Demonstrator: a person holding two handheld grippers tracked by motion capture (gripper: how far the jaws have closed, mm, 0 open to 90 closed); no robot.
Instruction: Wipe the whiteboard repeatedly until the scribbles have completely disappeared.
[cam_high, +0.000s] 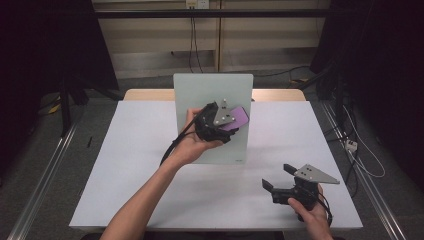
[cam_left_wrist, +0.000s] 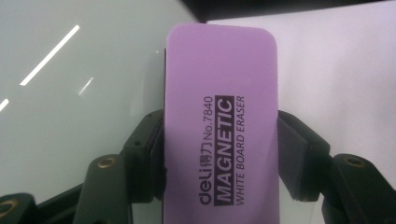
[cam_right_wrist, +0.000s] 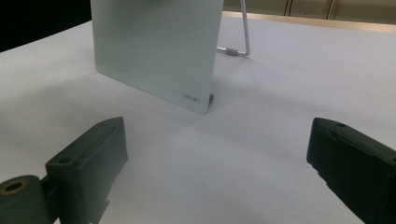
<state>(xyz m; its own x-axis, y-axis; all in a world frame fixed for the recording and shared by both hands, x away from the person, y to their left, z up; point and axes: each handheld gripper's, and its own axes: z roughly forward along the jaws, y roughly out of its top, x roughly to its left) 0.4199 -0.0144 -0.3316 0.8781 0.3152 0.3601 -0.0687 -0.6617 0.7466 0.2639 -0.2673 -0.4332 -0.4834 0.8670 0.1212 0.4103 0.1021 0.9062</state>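
A pale glass whiteboard (cam_high: 200, 92) stands upright on a wire stand in the middle of the white table. My left gripper (cam_high: 226, 121) is raised in front of the board's right half, shut on a purple magnetic whiteboard eraser (cam_high: 237, 119). In the left gripper view the eraser (cam_left_wrist: 219, 121) sits lengthwise between both jaws, with the board (cam_left_wrist: 70, 93) right behind it. My right gripper (cam_high: 278, 177) rests low near the table's front right, open and holding nothing. The right gripper view shows the board's lower corner (cam_right_wrist: 154, 51) ahead and my right gripper (cam_right_wrist: 217, 172) well short of it.
The white table top (cam_high: 125, 165) has free room left of and in front of the board. The board's wire stand (cam_right_wrist: 240, 39) juts out behind it. Cables and metal rails lie on the floor at both sides of the table.
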